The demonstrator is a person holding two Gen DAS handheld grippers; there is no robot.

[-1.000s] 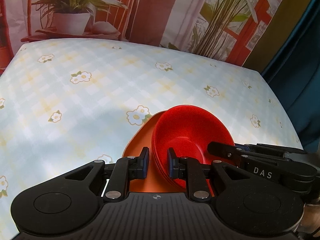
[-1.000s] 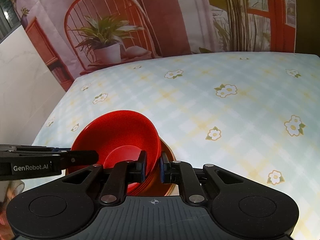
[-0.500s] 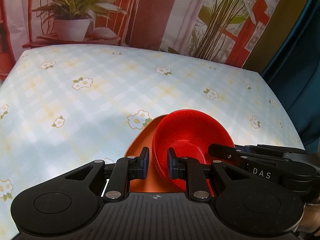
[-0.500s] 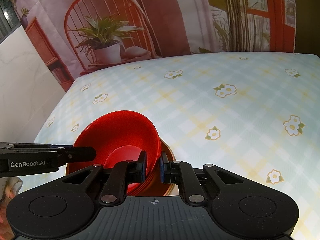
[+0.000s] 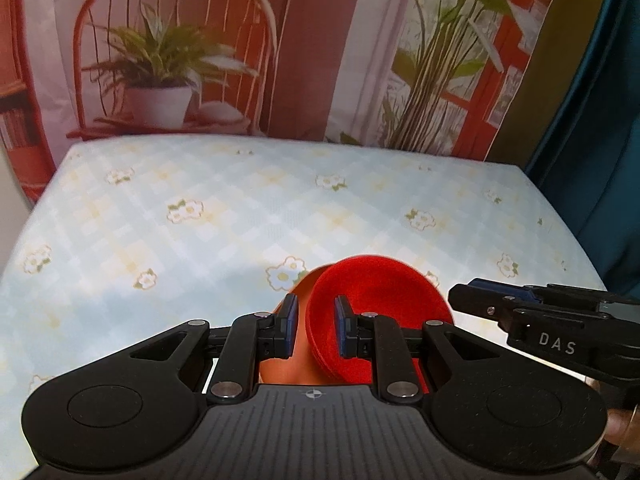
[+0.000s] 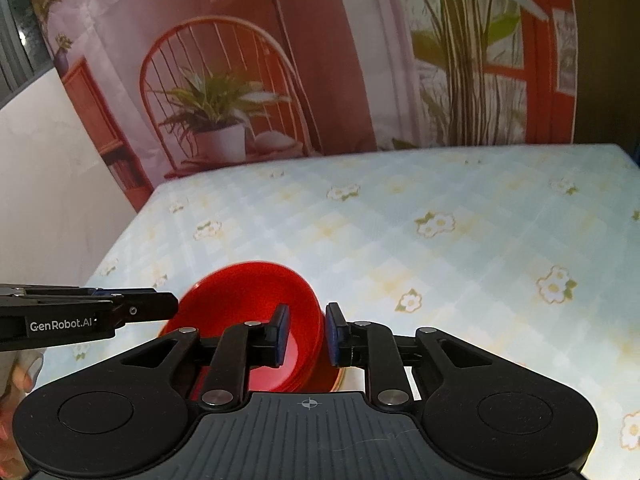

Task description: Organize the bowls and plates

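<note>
Two claws straddle opposite rims of one stack. Left wrist view: the left claw (image 5: 313,330) stands parted around the near rim of the red bowls (image 5: 376,300), nested on an orange plate (image 5: 280,368) on the surface (image 5: 200,216), likely just set down. Right wrist view: the right claw (image 6: 305,334), likewise parted, brackets the bowls' opposite rim without pinching.

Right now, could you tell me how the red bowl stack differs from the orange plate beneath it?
The red bowl stack is bright red and deep-sided, while the orange plate is paler orange and shallow. The bowl stack shows several nested rims; the plate looks single. The bowl stack sits on top; the plate lies underneath, mostly hidden. Both stand between the fingers of the left gripper and right gripper, which are open around their edges.
</note>
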